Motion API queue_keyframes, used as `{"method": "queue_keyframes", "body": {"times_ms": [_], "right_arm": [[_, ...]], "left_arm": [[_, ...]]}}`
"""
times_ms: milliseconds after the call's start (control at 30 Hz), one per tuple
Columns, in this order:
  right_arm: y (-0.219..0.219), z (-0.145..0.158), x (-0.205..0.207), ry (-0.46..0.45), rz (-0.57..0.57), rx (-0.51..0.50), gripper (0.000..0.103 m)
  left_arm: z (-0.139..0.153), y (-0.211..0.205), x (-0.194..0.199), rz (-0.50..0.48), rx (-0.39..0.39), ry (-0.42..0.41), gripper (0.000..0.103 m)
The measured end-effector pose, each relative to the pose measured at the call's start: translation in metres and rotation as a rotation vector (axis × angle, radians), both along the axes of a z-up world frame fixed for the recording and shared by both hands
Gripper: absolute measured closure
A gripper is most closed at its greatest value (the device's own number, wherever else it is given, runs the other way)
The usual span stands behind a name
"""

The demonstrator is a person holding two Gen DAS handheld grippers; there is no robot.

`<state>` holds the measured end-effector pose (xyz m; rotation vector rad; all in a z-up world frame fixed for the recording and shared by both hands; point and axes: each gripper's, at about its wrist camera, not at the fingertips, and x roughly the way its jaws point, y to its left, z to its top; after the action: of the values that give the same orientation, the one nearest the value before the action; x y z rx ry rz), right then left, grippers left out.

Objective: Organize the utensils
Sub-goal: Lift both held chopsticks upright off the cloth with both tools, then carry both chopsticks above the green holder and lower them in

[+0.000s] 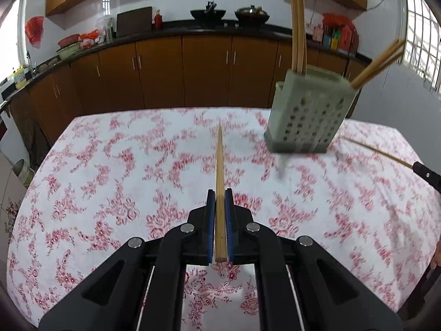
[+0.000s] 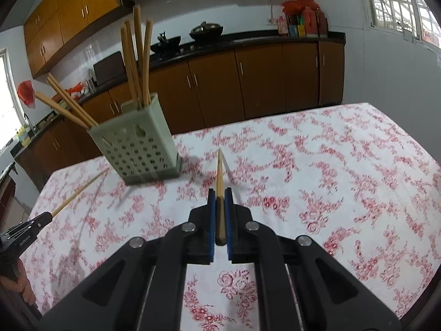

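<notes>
A pale green perforated utensil holder [image 1: 306, 118] stands on the table at the far right of the left wrist view and holds several wooden chopsticks [image 1: 298, 24]. My left gripper [image 1: 220, 193] is shut on a wooden chopstick [image 1: 219, 171] that points forward above the cloth, left of the holder. In the right wrist view the holder [image 2: 137, 146] stands at the left with several chopsticks [image 2: 137, 55] in it. My right gripper [image 2: 220, 191] is shut on another wooden chopstick [image 2: 219, 173], to the right of the holder. Each gripper shows at the edge of the other's view.
The table carries a white cloth with red flowers [image 1: 124, 165]. Brown kitchen cabinets [image 1: 165, 71] and a dark counter with woks [image 1: 208, 13] run behind it. A window [image 2: 397, 2] is at the right. The table's far edge lies just behind the holder.
</notes>
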<state>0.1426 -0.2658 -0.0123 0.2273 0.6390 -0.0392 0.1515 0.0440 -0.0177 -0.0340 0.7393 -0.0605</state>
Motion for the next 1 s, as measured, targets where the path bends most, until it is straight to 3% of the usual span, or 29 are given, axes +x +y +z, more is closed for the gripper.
{"method": "queue_keyframes", "body": {"times_ms": [433,1000], "right_arm": [[-0.002,0.038,-0.004,-0.117,-0.008,0.001,0.095],[0.014,0.083,0.0,-0.225,0.039,-0.047,0.096]], "left_arm": [[0.05,0.003,-0.009,0.007,-0.08,-0.151,0.096],[0.084,-0.005,-0.009,-0.013,-0.058,-0.247,0.096]]}}
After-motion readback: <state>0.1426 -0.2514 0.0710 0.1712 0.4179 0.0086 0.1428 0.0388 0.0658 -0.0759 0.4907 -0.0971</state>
